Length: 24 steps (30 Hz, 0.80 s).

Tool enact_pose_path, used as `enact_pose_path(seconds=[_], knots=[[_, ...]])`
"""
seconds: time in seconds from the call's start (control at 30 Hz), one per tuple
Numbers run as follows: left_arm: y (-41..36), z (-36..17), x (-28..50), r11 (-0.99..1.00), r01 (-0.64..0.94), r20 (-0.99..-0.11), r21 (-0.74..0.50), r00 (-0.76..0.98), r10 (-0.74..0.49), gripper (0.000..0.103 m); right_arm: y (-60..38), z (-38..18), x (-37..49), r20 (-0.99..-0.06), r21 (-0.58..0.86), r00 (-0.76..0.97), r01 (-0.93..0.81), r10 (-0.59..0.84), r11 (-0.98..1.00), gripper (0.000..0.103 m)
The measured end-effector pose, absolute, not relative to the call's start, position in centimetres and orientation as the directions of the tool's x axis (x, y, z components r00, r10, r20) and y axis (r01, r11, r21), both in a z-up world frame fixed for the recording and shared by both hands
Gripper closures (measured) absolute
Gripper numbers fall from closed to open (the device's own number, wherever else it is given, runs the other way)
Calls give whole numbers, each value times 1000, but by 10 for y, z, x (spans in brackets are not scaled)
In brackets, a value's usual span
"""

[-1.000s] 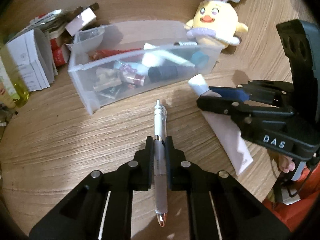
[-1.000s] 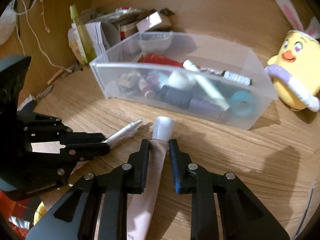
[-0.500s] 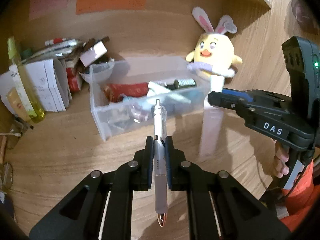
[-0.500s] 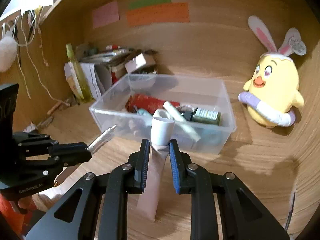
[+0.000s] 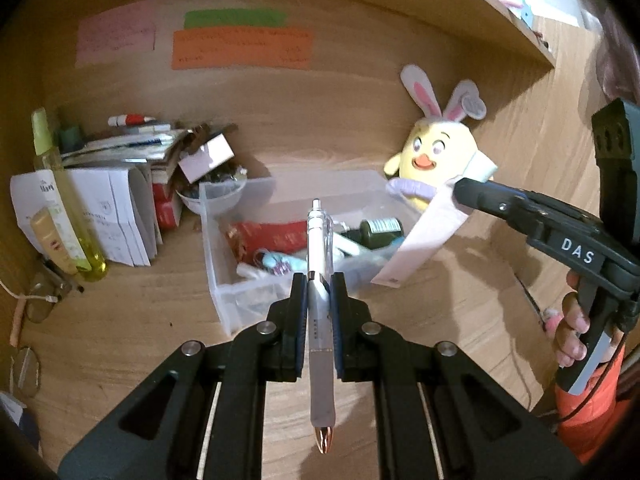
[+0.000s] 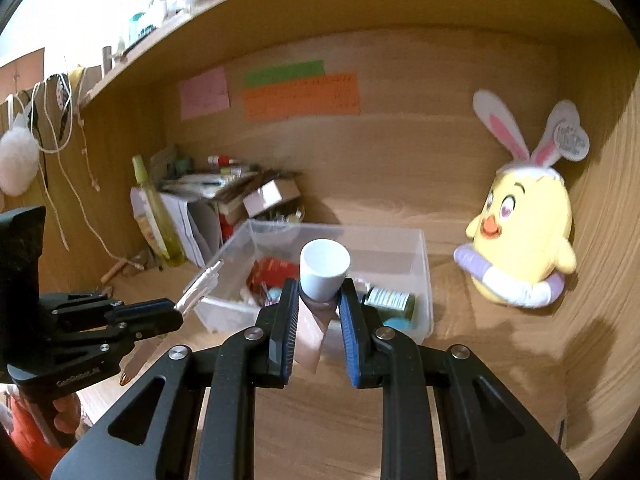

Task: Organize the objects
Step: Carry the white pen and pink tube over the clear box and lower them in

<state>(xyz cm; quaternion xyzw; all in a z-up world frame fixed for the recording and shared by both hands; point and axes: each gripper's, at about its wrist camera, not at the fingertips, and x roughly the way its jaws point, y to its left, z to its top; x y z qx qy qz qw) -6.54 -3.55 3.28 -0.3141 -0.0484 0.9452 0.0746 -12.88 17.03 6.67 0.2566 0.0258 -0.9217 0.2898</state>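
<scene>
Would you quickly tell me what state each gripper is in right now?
Left gripper: shut on the silver-white click pen.
Right gripper: shut on the pale pink squeeze tube with white cap.

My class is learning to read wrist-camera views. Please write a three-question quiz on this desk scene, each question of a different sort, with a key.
1. True or false: the left hand-held gripper is shut on a pen.
2. Multiple choice: what does the right hand-held gripper hold? A) a white-capped tube B) a green bottle C) a plush chick
3. Short answer: where does the plush chick stand relative to the clear bin, seen from the right wrist camera?

Key: 1 true. 2 A. 3 To the right of the bin, on the desk, outside it.
</scene>
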Motion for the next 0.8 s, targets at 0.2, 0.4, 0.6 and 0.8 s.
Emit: enact_pose_path(seconds=[0.2, 0.4, 0.6, 0.8], knots=[[-44, 43, -76, -987, -82, -564, -137, -812, 146, 93, 174, 83, -137, -444, 117, -723, 539, -530, -834, 85], [-55, 48, -94, -988, -55, -559, -144, -820, 127, 93, 168, 88, -153, -435, 137, -720, 540, -540, -831, 85], [-61, 47, -118, -988, -40, -577, -146, -808, 118, 93, 154, 81, -174, -459, 167, -689, 552, -560, -817, 85], [-68, 36, -143, -988, -29, -609, -155, -784, 119, 93, 140, 62, -195, -512, 229, -615, 575, -600, -785, 85]])
